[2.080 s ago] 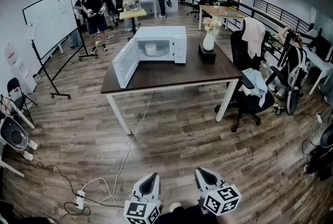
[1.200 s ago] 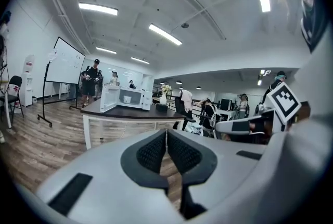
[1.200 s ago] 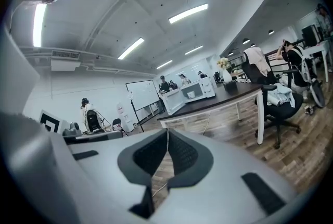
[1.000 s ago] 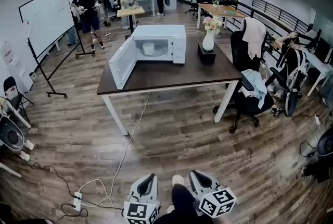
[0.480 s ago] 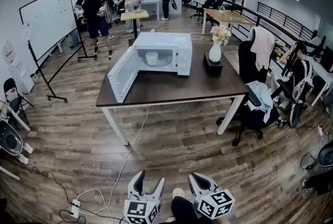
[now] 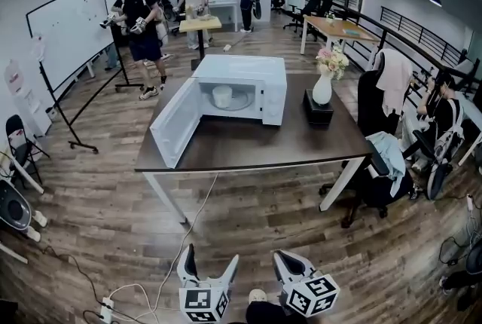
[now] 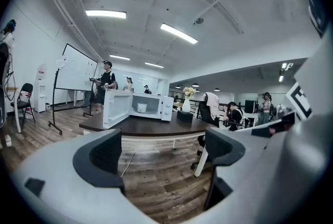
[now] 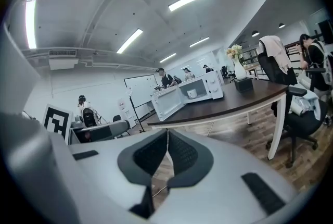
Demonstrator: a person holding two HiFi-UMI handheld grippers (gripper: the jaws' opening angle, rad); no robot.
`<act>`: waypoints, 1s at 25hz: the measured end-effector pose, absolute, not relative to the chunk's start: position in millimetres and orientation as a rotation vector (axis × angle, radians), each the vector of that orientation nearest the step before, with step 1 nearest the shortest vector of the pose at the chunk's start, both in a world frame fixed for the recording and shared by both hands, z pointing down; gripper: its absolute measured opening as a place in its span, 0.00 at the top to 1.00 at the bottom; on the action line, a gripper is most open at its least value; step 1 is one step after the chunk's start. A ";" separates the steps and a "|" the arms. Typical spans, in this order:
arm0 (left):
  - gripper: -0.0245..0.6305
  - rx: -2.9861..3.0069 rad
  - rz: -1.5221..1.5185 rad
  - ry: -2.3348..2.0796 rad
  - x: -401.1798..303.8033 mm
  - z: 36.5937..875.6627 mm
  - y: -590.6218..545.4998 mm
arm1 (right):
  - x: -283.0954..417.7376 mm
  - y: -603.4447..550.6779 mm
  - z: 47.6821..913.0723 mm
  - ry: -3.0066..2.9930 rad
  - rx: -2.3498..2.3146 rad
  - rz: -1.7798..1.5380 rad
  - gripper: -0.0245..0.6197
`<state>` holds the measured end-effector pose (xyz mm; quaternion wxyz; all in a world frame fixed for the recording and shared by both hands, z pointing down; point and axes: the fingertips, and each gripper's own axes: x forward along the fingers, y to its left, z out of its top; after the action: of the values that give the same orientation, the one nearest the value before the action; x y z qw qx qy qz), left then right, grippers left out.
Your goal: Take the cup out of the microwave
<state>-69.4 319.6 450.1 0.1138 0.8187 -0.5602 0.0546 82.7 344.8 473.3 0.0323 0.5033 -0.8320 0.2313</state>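
A white microwave (image 6: 241,68) stands on a dark table (image 6: 248,143), its door (image 6: 175,123) swung open to the left. Inside sits a white cup (image 6: 222,96), also small in the left gripper view (image 7: 141,108) and the right gripper view (image 8: 192,94). Both grippers hang low at the near edge, well short of the table. My left gripper (image 6: 209,258) (image 7: 161,152) is open; its jaws have just been opening, with nothing between them. My right gripper (image 6: 285,261) (image 8: 167,158) is shut and empty.
A vase of flowers (image 6: 324,85) on a dark box (image 6: 318,111) stands right of the microwave. An office chair with clothes (image 6: 380,164) is at the table's right end. A cable and power strip (image 6: 105,307) lie on the floor at left. A whiteboard (image 6: 68,29) and several people (image 6: 139,13) are behind.
The table and microwave have come nearer in the head view. My left gripper's jaws went from shut to wide open. The right gripper stayed shut.
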 end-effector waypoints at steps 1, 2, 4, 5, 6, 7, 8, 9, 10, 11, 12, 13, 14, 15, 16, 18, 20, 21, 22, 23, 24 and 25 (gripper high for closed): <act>0.24 2.399 0.157 -1.663 -68.1 449.7 310.4 | 84.9 336.3 474.2 -2.565 1.545 0.710 0.97; 0.20 2.400 0.155 -1.679 -66.5 449.3 301.6 | 86.9 328.0 475.4 -2.568 1.541 0.710 0.97; 0.15 2.403 0.164 -1.684 -62.2 451.3 285.7 | 90.2 312.1 477.8 -2.572 1.530 0.710 0.97; 0.14 2.401 0.171 -1.677 -60.2 453.8 278.9 | 91.4 304.9 478.9 -2.575 1.524 0.710 0.97; 0.13 2.397 0.174 -1.669 -58.7 456.6 273.2 | 92.2 298.4 479.9 -2.578 1.517 0.710 0.97; 0.13 2.392 0.173 -1.663 -58.0 459.1 268.7 | 92.6 292.8 480.9 -2.582 1.509 0.708 0.97; 0.13 2.386 0.173 -1.663 -57.8 461.3 265.3 | 92.8 288.2 481.8 -2.586 1.501 0.706 0.97; 0.13 2.382 0.177 -1.667 -57.8 463.0 262.8 | 93.0 284.5 482.5 -2.589 1.493 0.705 0.97; 0.14 2.380 0.185 -1.673 -58.0 463.9 261.1 | 93.1 281.5 483.1 -2.592 1.484 0.706 0.97; 0.14 2.379 0.191 -1.678 -58.1 463.9 259.8 | 93.3 279.0 483.6 -2.594 1.477 0.709 0.97; 0.14 2.379 0.191 -1.679 -57.9 463.0 258.6 | 93.6 276.6 484.2 -2.594 1.472 0.713 0.97; 0.14 2.378 0.188 -1.674 -57.3 461.9 257.5 | 94.1 274.4 485.0 -2.592 1.468 0.720 0.97; 0.14 2.375 0.184 -1.662 -56.0 461.5 256.8 | 94.7 272.4 486.3 -2.589 1.465 0.730 0.97; 0.14 2.371 0.183 -1.648 -54.6 461.9 256.1 | 95.4 270.5 487.8 -2.586 1.462 0.742 0.97; 0.14 2.365 0.185 -1.641 -53.6 462.6 255.2 | 95.7 268.3 489.3 -2.583 1.458 0.754 0.97; 0.14 2.353 0.190 -1.654 -54.3 463.2 250.9 | 94.9 262.4 490.7 -2.583 1.447 0.770 0.97; 0.14 2.344 0.193 -1.661 -54.8 465.1 244.5 | 92.6 255.7 491.0 -2.587 1.432 0.777 0.97; 0.14 2.341 0.192 -1.656 -54.1 467.2 240.8 | 91.9 252.3 491.9 -2.589 1.427 0.780 0.97; 0.14 2.340 0.190 -1.649 -52.8 469.9 236.6 | 91.8 248.6 493.9 -2.588 1.425 0.784 0.97; 0.14 2.342 0.191 -1.640 -51.1 473.1 231.5 | 92.2 244.3 496.7 -2.586 1.425 0.789 0.97; 0.14 2.348 0.196 -1.631 -49.1 476.2 225.7 | 92.8 239.3 499.9 -2.582 1.428 0.793 0.97; 0.14 2.357 0.205 -1.623 -47.3 478.4 219.0 | 93.3 233.6 502.9 -2.577 1.431 0.798 0.97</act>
<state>-47.3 219.0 478.4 0.1357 0.8138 -0.5606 0.0708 93.3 233.6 502.9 0.0440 0.4681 -0.8430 0.2611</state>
